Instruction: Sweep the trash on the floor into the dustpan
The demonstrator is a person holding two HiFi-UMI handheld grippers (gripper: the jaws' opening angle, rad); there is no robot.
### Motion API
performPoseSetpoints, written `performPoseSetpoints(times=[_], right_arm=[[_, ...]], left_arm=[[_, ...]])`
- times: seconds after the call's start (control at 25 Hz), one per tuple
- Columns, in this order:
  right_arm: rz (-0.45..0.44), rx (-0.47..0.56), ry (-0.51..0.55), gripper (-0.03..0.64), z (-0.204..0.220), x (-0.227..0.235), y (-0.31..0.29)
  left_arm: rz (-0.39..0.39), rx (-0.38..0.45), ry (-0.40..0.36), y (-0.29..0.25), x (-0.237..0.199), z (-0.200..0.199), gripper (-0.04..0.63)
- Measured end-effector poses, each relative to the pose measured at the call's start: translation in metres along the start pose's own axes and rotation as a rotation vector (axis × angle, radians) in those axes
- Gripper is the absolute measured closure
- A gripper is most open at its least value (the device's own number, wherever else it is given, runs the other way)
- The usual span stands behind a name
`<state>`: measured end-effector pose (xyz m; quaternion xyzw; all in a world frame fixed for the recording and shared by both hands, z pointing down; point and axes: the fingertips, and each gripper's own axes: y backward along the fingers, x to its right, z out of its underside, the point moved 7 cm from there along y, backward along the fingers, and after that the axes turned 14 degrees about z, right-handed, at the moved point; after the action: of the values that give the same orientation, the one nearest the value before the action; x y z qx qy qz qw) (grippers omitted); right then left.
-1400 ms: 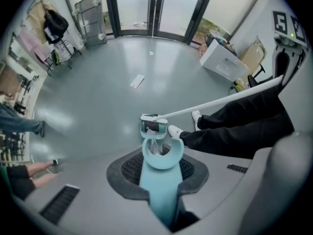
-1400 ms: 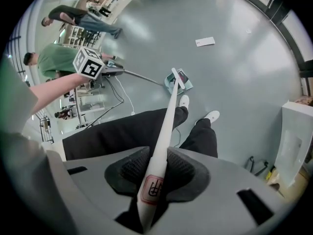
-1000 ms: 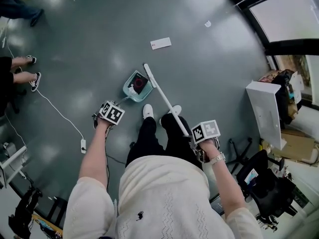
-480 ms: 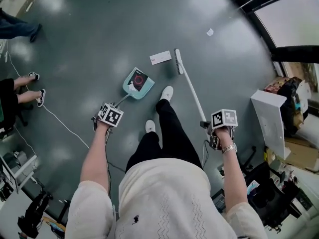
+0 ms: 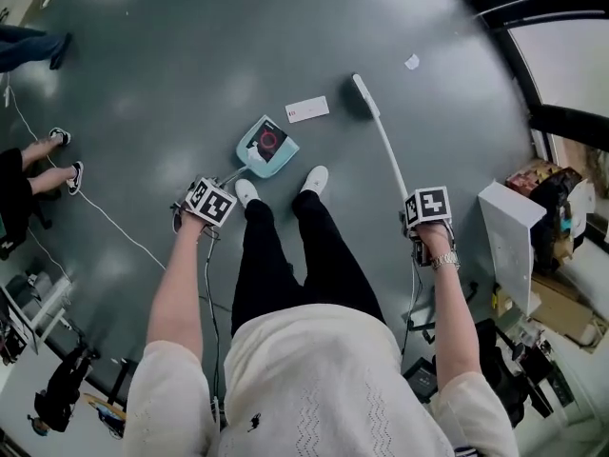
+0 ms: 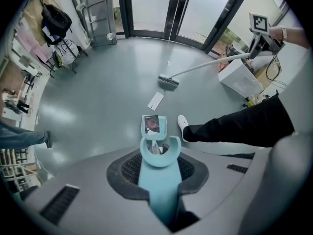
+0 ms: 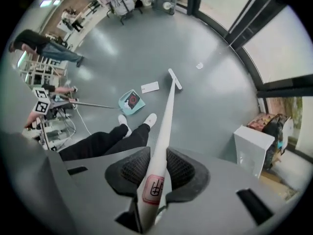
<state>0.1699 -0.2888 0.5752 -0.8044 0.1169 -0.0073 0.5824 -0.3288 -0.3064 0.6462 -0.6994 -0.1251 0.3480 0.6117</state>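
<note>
A teal dustpan (image 5: 266, 148) rests on the grey floor and holds a black-and-red packet and a white scrap. Its long teal handle (image 6: 157, 180) runs back into my left gripper (image 5: 209, 203), which is shut on it. My right gripper (image 5: 427, 212) is shut on the white broom handle (image 7: 155, 180). The broom head (image 5: 362, 89) sits on the floor to the right of a white card (image 5: 307, 109), apart from it. A small white scrap (image 5: 412, 62) lies farther out. In the left gripper view the card (image 6: 156, 101) lies between the dustpan (image 6: 154, 125) and the broom head (image 6: 168, 82).
My white shoes (image 5: 314, 179) stand just behind the dustpan. A white box (image 5: 509, 231) and cluttered bags are at the right. A white cable (image 5: 114, 219) crosses the floor on the left, near a seated person's feet (image 5: 62, 155). Glass doors (image 6: 166, 9) lie beyond.
The broom head swung away from the dustpan's side, out and to the right, past the card. My right gripper moved right with it. My feet stepped forward; the dustpan stayed in place.
</note>
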Motion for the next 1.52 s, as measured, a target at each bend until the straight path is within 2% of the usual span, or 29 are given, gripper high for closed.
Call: performPoseSetpoints(times=[0.16, 0.32, 0.6, 0.84, 0.96, 1.12, 1.52], right_arm=[[0.063, -0.021, 0.154, 0.497, -0.01, -0.034, -0.009], [0.098, -0.019, 0.314, 0.495, 0.002, -0.087, -0.015], [0.09, -0.045, 0.463, 0.492, 0.026, -0.138, -0.004], [0.036, -0.061, 0.586, 0.492, 0.049, -0.173, 0.007], [0.002, -0.068, 0.609, 0.494, 0.059, -0.193, 0.01], [-0.026, -0.07, 0.575, 0.494, 0.067, -0.213, 0.016], [-0.054, -0.102, 0.525, 0.492, 0.075, -0.23, 0.012]], left_arm=[[0.027, 0.011, 0.045, 0.001, -0.017, -0.014, 0.505], [0.042, 0.021, 0.053, -0.001, -0.02, -0.007, 0.505], [0.049, 0.043, 0.059, -0.008, -0.018, 0.017, 0.505], [0.038, 0.064, 0.044, -0.013, -0.015, 0.026, 0.504], [0.038, 0.067, 0.039, -0.012, -0.015, 0.026, 0.504], [0.037, 0.07, 0.037, -0.011, -0.014, 0.028, 0.504], [0.03, 0.068, 0.035, -0.012, -0.012, 0.03, 0.505]])
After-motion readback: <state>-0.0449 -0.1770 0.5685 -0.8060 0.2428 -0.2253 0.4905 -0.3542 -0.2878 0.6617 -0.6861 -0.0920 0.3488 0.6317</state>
